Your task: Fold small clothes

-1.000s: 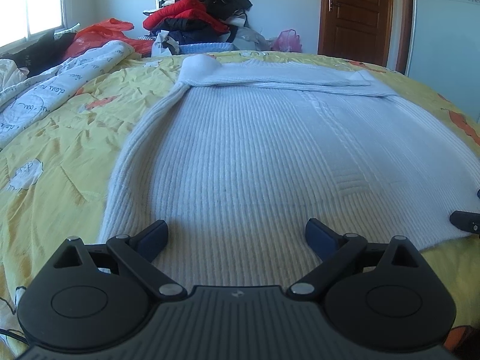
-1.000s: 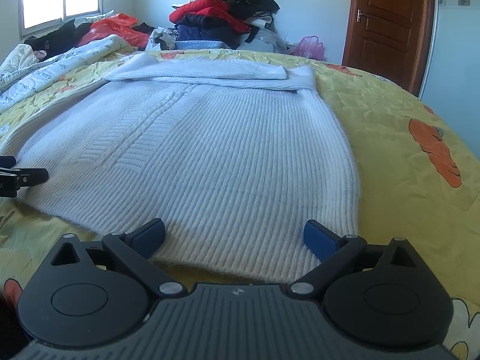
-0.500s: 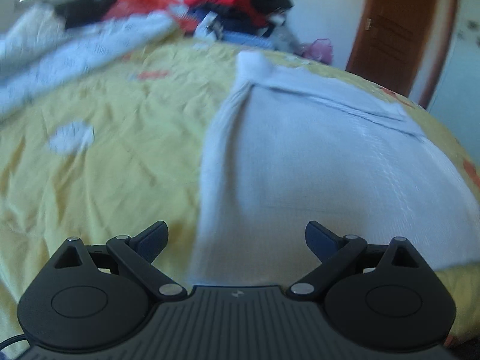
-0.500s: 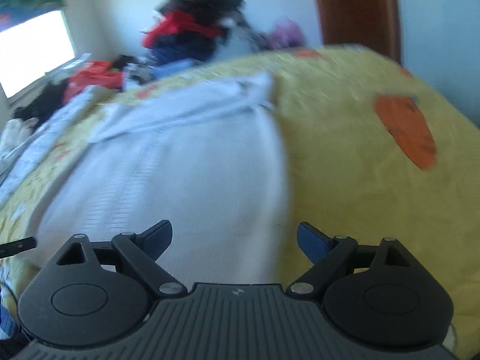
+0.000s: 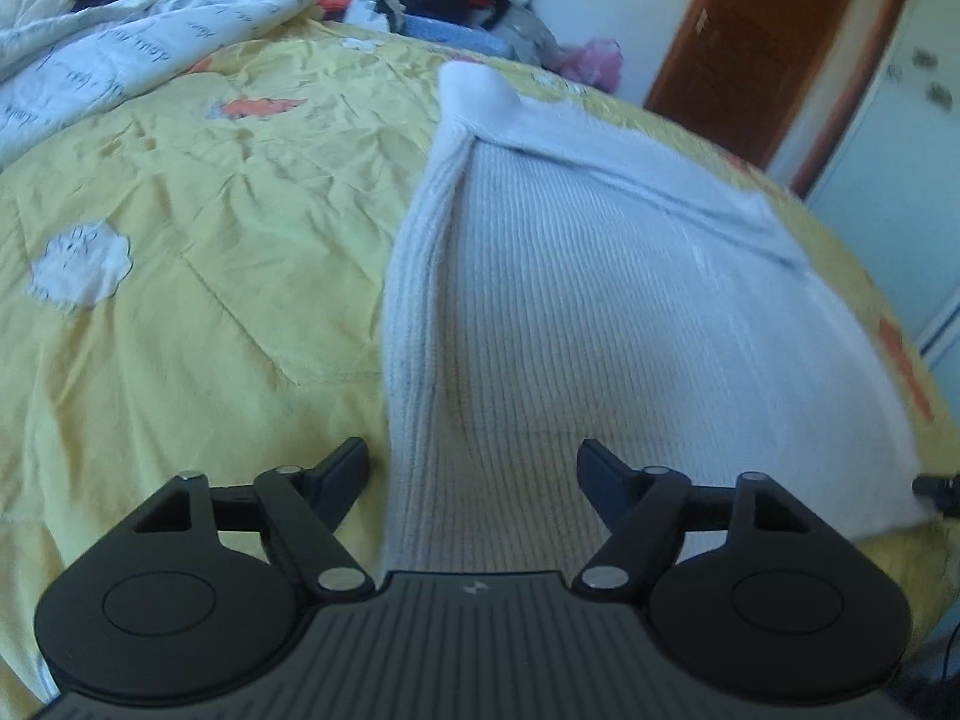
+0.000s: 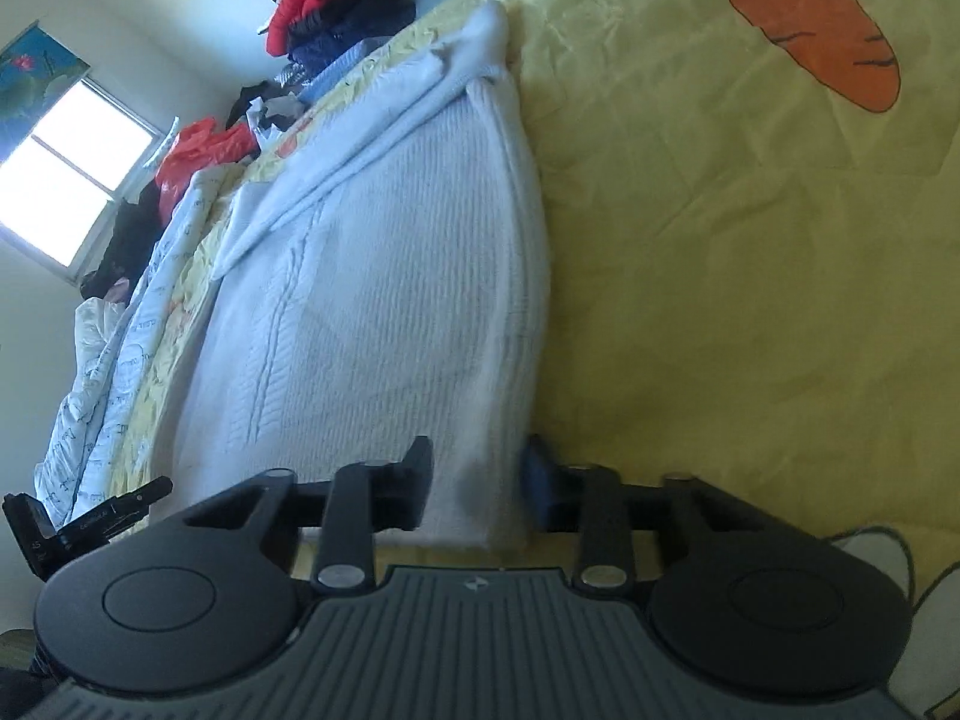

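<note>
Daylight glares through the window (image 6: 78, 180); both views are soft, slightly motion-blurred, with fisheye bending at edges.

White ribbed sweater (image 5: 600, 324) flat on bed; sleeves apparently folded

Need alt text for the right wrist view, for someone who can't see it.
The right gripper, rolled sideways, straddles the near corner of the white knit sweater with its jaws narrowed. The sweater lies on a yellow carrot-print bedspread.
</note>
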`<state>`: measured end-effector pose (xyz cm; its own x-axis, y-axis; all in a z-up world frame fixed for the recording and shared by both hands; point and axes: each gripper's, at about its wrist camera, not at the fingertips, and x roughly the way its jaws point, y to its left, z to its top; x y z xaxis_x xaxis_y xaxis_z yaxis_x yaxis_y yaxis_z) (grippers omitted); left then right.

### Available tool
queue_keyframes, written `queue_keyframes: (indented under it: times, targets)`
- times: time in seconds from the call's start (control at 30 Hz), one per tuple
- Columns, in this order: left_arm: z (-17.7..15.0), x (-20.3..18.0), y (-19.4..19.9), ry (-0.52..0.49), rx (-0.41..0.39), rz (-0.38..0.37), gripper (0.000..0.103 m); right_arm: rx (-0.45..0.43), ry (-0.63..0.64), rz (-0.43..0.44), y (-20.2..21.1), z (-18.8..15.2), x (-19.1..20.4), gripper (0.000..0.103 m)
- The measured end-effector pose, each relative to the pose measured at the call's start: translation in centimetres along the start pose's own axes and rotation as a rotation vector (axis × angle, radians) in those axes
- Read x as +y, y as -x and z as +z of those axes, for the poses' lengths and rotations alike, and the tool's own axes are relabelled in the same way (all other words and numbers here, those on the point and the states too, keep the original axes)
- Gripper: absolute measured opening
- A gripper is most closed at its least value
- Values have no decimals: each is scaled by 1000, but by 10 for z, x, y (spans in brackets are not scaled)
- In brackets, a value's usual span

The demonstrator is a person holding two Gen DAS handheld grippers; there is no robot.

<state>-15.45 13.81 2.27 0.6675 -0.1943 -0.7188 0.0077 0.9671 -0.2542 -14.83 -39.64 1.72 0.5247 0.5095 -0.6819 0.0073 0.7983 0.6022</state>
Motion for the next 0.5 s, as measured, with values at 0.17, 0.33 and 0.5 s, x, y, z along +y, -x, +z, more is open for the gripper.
queue_keyframes:
  times: [0.17,0.33,0.5]
  targets:
    - [5,-1,-3,-67,18,55,46,46,-16,33,-9,10,-5,27]
    - [10,-4,-8,-87,25,70,45,78,-2,44,-13,13,-9,17]
    - [11,-10,-12,-126,15,83,27,84,-51,79,-12,14,-16,12]
